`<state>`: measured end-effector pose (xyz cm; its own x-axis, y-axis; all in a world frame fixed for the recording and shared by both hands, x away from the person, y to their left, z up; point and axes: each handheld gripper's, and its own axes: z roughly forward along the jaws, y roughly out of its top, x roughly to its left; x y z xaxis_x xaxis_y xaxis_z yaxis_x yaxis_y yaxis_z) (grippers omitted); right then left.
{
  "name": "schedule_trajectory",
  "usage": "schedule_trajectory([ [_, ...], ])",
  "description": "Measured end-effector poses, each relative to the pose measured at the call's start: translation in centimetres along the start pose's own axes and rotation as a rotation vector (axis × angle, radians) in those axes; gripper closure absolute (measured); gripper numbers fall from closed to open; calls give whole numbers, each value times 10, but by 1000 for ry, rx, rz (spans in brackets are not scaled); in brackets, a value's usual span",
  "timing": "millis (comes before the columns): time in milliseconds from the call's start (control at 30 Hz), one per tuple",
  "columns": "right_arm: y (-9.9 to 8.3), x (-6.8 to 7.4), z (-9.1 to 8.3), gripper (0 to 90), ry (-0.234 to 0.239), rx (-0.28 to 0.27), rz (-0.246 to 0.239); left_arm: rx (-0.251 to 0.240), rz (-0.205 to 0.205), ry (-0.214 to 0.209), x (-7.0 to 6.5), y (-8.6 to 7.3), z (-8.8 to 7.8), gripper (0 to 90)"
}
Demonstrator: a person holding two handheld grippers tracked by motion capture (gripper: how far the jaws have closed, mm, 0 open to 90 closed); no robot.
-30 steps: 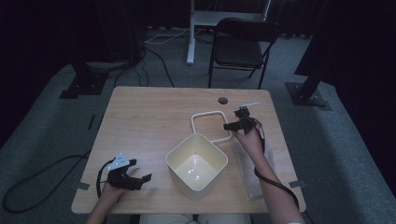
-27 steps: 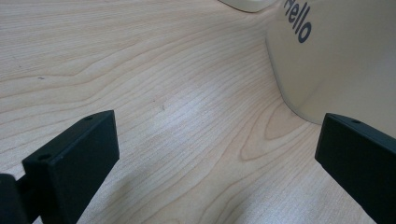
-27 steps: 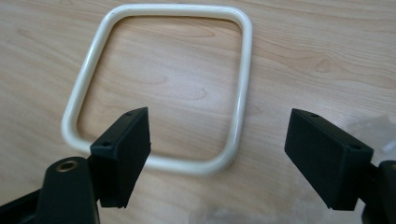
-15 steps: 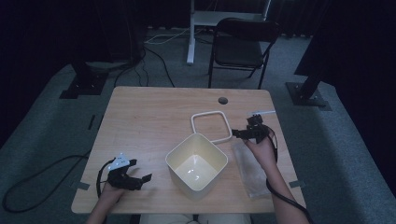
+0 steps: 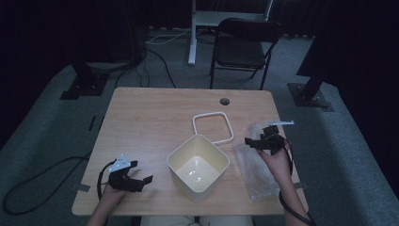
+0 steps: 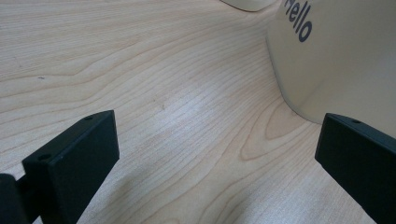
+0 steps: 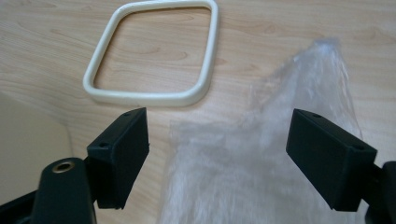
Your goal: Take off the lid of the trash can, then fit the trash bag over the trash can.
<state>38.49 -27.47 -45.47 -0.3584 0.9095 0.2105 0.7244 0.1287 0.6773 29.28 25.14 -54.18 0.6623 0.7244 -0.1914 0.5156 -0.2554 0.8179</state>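
At the right side of the table, the right gripper point(image 5: 262, 140) hovers over a clear plastic bag point(image 5: 256, 172) with its jaws spread wide and nothing between the pads; they have just been opening, and the right gripper view shows the crinkled film lying flat under the gap, not pinched. The bag stretches from just below the gripper toward the near right edge of the wooden table point(image 5: 155, 117). Just left of it stands the cream square bin point(image 5: 198, 165), open side up, and touching the bin's far rim lies the loose square ring frame point(image 5: 212, 127). Well apart, at the near left corner, the left gripper point(image 5: 139, 181) rests low with its jaws also released and empty, pointing at the bin's side wall.

The likeliest trouble is the film itself. It is thin and lies flat, so the pads may close on the tabletop and slide over the bag, or catch a single layer and leave the mouth shut. A pinch near the bag's end could drag the whole sheet off the near edge. A sideways sweep toward the bin might knock the ring frame or nudge the light bin, since the left gripper is not steadying it.
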Motion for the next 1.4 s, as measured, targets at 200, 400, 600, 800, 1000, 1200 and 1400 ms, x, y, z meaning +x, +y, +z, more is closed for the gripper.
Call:
schedule_trajectory([
  [200, -19, -10, -13, 206, -21, -33, 27, 1, 2, 2, 0, 0, 0, 4],
  [400, -39, -26, -9, 207, -74, -11, 49, -1, -1, 3, 0, 0, 0, 4],
  [600, -49, -40, 0, 206, -81, 15, 82, 2, -4, 3, 0, 0, 0, 4],
  [800, -41, -49, 7, 201, -73, 14, 81, 1, -1, 3, -1, 0, 0, 4],
  [1000, -30, -58, 25, 184, -98, 53, 74, -1, -5, 0, 0, 0, 0, 4],
  [1200, -30, -62, 45, 179, -144, 112, 52, -2, -9, -2, 0, 0, 0, 4],
  [1400, -34, -58, 56, 172, -181, 138, 14, 1, -8, 1, 0, 0, 0, 4],
])
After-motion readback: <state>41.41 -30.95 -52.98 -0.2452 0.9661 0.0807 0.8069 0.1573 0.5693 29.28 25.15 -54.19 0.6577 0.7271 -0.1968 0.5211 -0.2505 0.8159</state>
